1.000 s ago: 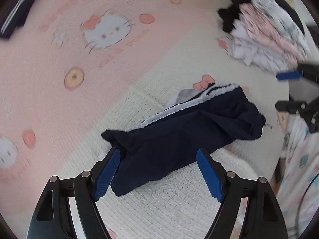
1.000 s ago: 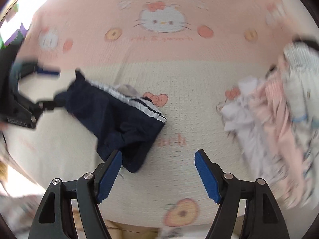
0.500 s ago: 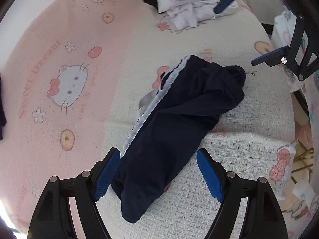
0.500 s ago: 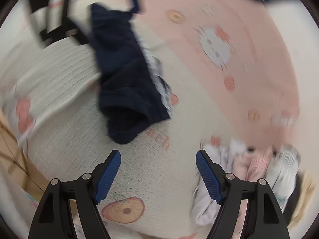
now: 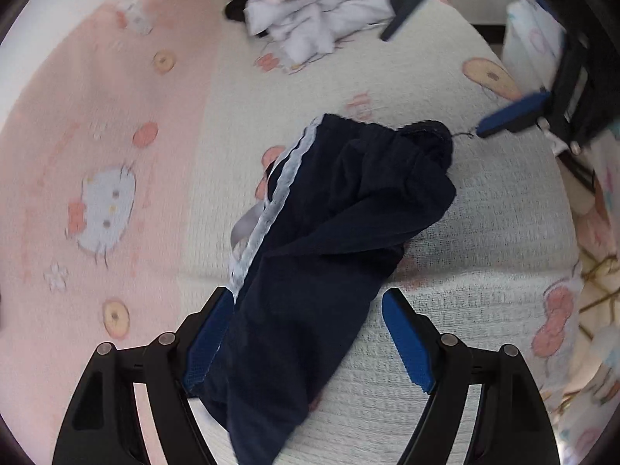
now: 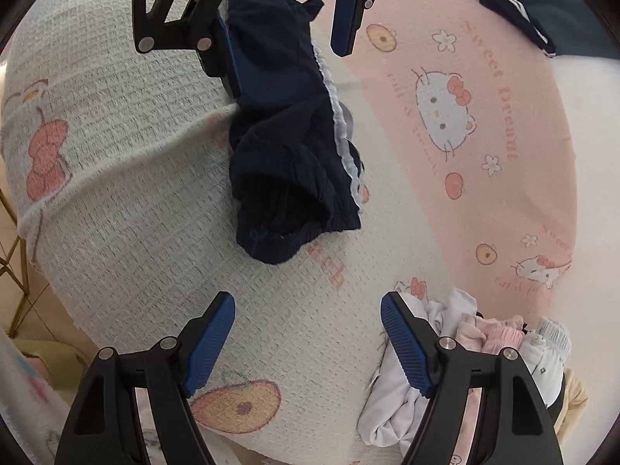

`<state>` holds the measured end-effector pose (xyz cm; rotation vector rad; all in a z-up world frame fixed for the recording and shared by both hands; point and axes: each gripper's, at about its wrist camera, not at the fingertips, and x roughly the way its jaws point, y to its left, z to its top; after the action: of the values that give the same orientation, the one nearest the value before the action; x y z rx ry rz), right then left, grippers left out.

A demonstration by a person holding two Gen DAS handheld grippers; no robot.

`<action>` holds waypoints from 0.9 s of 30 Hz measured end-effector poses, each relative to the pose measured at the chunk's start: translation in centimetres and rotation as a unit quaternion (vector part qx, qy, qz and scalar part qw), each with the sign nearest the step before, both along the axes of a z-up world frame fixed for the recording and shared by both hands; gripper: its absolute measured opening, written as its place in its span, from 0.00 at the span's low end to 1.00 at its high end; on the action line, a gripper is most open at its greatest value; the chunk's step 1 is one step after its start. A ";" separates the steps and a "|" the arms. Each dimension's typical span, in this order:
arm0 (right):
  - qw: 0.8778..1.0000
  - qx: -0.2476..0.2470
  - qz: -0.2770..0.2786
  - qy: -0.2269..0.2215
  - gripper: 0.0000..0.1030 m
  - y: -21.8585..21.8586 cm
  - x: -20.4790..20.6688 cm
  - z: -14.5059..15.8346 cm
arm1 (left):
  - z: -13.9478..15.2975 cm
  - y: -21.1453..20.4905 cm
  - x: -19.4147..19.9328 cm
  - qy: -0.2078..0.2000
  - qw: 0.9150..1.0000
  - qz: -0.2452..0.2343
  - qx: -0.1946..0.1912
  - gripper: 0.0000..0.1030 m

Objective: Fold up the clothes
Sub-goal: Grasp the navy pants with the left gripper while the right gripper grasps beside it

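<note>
Two grippers stand wide, holding nothing: my left gripper [image 5: 306, 345] straddles the crumpled navy white-striped shorts [image 5: 329, 240] at frame centre, my right gripper [image 6: 308, 343] hovers below their waistband, ready to spread them.

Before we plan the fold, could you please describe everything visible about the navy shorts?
The navy shorts are dark, thin-looking fabric with a white side stripe and a gathered waistband. They lie crumpled and unfolded on the blanket. The open left tongs straddle one end; whether the pads touch it is unclear.
</note>
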<state>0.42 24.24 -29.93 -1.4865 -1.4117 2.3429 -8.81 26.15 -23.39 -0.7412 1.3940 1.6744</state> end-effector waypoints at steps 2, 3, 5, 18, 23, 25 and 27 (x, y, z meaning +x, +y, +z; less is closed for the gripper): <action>1.000 0.004 0.011 0.008 0.75 -0.1 0.2 -0.1 | -0.1 0.2 0.3 0.013 1.000 -0.023 -0.004 0.76; 1.000 0.006 0.020 0.009 0.75 -0.2 0.3 -0.2 | -0.2 0.2 0.5 0.018 0.999 -0.035 -0.005 0.76; 0.999 0.018 0.046 0.007 0.75 -0.8 0.5 -0.6 | -0.4 0.3 1.0 0.023 0.998 -0.060 -0.009 0.76; 0.970 0.143 0.192 0.034 0.75 -2.4 0.3 -4.2 | -2.9 0.6 3.0 0.146 0.974 -0.169 -0.026 0.76; 0.969 0.131 0.204 0.038 0.75 -2.2 -0.3 -4.1 | -3.5 1.6 2.7 0.165 0.968 -0.190 -0.025 0.76; 0.971 0.118 0.206 0.039 0.75 -2.0 -0.5 -3.9 | -3.7 2.0 2.6 0.161 0.967 -0.196 -0.027 0.76; 0.971 0.104 0.213 0.040 0.75 -2.0 -0.6 -3.8 | -3.6 2.2 2.7 0.148 0.966 -0.209 -0.022 0.76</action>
<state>-0.17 22.28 -33.74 -1.1100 -2.0497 2.3345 -6.15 28.34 -26.95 -0.1959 1.6631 1.4574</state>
